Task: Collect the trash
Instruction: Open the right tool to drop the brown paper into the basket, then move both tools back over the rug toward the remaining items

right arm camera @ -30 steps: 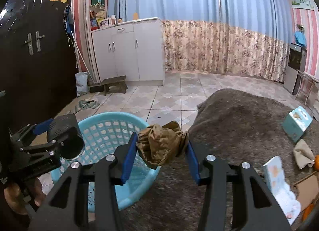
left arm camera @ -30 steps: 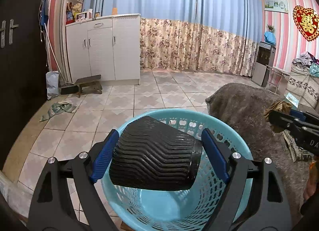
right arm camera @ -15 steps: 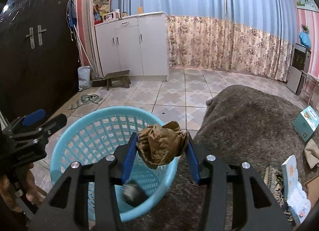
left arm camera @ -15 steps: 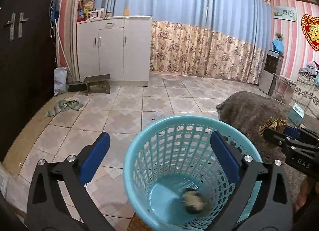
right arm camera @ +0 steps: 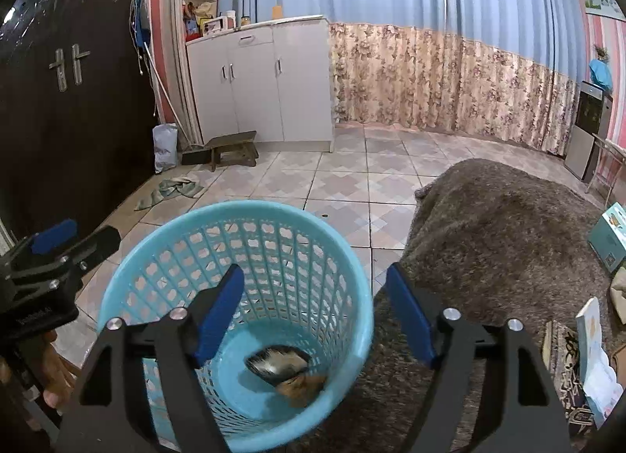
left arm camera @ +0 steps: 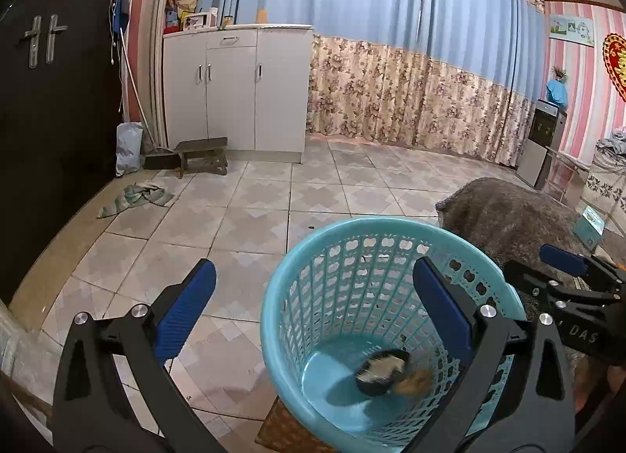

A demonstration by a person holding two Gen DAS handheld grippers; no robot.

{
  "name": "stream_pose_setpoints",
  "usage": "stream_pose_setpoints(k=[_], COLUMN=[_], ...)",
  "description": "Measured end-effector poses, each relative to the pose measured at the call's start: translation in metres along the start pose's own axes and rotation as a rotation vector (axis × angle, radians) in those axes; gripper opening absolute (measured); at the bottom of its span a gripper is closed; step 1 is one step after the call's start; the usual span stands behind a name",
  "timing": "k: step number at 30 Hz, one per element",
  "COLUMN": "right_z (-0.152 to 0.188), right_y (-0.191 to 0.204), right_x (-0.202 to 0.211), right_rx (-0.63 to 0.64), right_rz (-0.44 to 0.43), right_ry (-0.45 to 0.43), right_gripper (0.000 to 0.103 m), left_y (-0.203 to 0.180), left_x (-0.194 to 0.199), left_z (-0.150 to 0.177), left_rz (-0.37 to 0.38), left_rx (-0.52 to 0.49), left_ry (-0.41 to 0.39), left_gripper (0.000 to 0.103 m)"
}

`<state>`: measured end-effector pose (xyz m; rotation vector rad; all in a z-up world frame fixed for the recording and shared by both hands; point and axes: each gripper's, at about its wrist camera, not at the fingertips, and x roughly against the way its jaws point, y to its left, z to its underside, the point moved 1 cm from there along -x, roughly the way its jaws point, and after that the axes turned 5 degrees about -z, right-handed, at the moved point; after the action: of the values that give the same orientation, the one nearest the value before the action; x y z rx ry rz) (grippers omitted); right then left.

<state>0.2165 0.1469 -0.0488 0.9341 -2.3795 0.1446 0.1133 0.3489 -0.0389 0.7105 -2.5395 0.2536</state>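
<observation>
A light blue plastic basket [left arm camera: 297,277] [right arm camera: 164,253] stands on the tiled floor beside a brown shaggy rug. At its bottom lie a black ribbed cup [left arm camera: 381,370] [right arm camera: 279,365] and a crumpled brown paper [left arm camera: 416,380] [right arm camera: 303,390]. My left gripper [left arm camera: 315,308] is open and empty, held over the basket's left rim. My right gripper [right arm camera: 315,310] is open and empty, over the basket's right rim. Each gripper shows at the edge of the other's view.
The brown rug [right arm camera: 500,226] carries a teal box [right arm camera: 608,237], paper packaging [right arm camera: 592,351] and other litter at the right. A white cabinet [left arm camera: 234,89], a low wooden stool [left arm camera: 203,151], a rag [left arm camera: 135,198] and a dark door [left arm camera: 43,100] lie farther off.
My left gripper opened and the black cup fell into the basket. My right gripper then moved over the basket, opened, and the brown paper dropped in beside the cup.
</observation>
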Motion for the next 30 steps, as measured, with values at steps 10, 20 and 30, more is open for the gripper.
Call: stream_pose_setpoints(k=[10, 20, 30], right_z=[-0.002, -0.001, 0.051], right_y=[-0.049, -0.128, -0.192], right_x=[0.054, 0.136, 0.211], right_rx=[-0.044, -0.122, -0.167], right_rz=[0.079, 0.205, 0.371], right_ry=[-0.038, -0.073, -0.047], right_gripper=[0.089, 0.095, 0.096], left_y=[-0.022, -0.07, -0.138], left_x=[0.017, 0.056, 0.1], left_z=[-0.006, -0.007, 0.016], left_rz=[0.01, 0.071, 0.204], left_rx=[-0.015, -0.04, -0.068], left_ry=[-0.017, -0.038, -0.034], left_gripper=[0.097, 0.097, 0.098])
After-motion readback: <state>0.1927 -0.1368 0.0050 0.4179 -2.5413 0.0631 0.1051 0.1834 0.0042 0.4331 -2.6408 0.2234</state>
